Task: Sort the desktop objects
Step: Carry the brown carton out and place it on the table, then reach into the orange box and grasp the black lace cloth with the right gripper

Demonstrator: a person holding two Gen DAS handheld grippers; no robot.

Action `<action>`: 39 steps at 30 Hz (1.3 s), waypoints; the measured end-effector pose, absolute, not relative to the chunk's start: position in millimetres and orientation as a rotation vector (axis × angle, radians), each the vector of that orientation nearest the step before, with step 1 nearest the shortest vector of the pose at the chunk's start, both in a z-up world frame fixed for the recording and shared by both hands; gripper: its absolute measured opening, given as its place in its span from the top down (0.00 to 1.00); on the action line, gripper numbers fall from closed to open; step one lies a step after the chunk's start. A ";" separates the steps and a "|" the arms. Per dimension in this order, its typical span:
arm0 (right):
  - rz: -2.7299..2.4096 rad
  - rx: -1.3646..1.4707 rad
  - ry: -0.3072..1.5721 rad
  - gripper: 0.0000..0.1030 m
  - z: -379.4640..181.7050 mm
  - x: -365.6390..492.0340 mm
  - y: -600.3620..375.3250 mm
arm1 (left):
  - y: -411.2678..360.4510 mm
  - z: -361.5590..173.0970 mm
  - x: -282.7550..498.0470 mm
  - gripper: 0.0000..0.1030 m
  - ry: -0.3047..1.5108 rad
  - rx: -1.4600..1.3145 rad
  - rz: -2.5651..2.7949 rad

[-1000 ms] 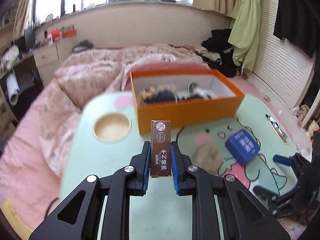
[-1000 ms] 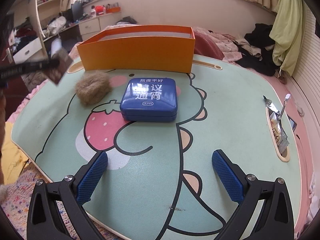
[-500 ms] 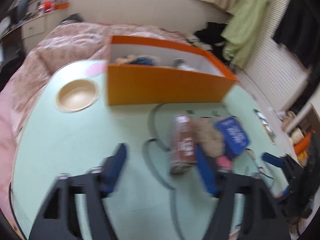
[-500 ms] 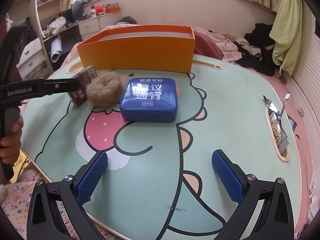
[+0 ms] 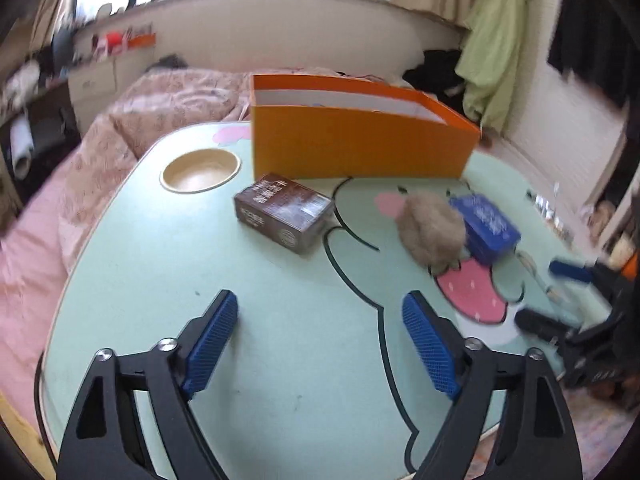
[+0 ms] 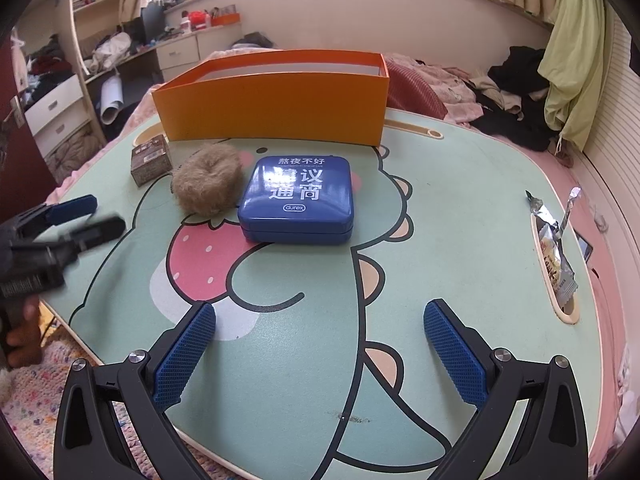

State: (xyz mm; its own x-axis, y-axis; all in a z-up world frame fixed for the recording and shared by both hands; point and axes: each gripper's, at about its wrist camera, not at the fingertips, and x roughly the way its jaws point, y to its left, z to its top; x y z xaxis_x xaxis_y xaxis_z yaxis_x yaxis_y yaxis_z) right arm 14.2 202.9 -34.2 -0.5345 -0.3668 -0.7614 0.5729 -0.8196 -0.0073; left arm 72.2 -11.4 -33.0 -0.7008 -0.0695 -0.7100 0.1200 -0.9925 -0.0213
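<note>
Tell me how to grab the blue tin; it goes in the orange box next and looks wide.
Probably take the blue tin across its left and right side walls, coming from above: it lies flat, lid up. The furry scrunchie crowds its left edge.

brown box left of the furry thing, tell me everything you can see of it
The brown box is a small dark-brown carton, apparently cardboard, with pale printed characters on top and a round emblem on one end. It looks closed and lies flat on the green table, just in front of the orange box, beside the furry scrunchie. Nothing grips it.
</note>
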 end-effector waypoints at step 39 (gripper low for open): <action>-1.975 1.404 0.216 0.53 21.6 -149.5 -4.9 | -14.2 -36.7 73.4 0.00 0.106 1.143 -2.815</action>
State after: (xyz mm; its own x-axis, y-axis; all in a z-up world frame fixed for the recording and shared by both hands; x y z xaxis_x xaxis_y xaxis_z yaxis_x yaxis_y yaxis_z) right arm -149.5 -4.9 21.6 -0.1733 -0.4383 -0.8820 0.6185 -0.7453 0.2488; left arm 73.4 -14.2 -36.7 -0.7126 -0.0678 -0.6983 0.1201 -0.9924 -0.0262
